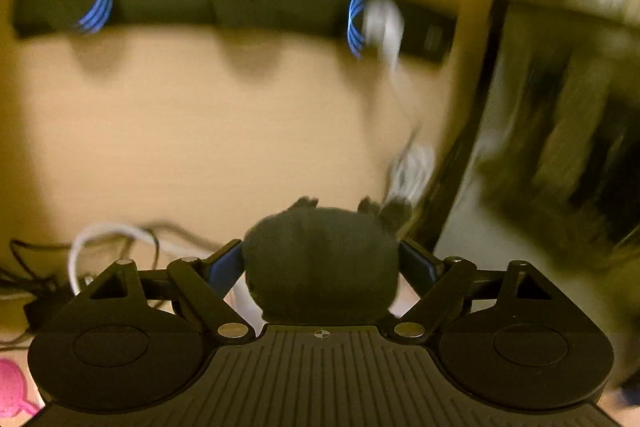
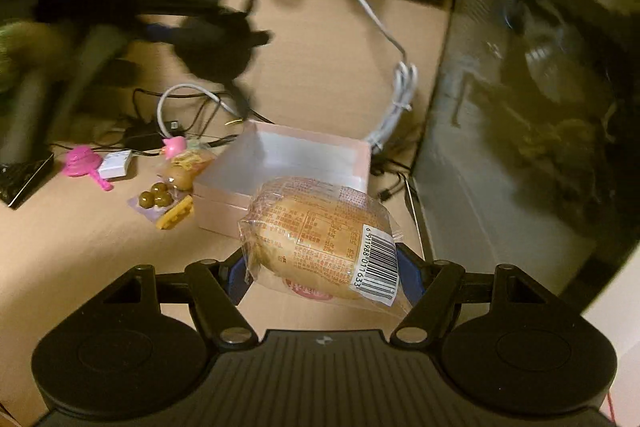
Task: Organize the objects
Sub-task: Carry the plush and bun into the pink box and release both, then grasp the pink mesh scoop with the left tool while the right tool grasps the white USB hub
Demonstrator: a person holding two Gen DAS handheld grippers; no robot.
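Wooden desk (image 2: 320, 75): pink box (image 2: 288, 171) directly above right gripper (image 2: 324, 267), which is clamped on wrapped bun (image 2: 320, 239); left gripper (image 1: 320, 263) clamped on dark plush toy (image 1: 320, 263)

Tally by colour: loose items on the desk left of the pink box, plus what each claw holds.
Pink: 2, toy, small figure
White: 1, packet
Green: 1, ball cluster
Yellow: 1, waffle piece
Tan: 1, wrapped bun
Dark: 1, plush
Total: 7

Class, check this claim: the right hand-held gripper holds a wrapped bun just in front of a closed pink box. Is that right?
Not quite. The pink box is open, with no lid on it, as the right wrist view shows. The right hand-held gripper does hold the wrapped bun just in front of it.
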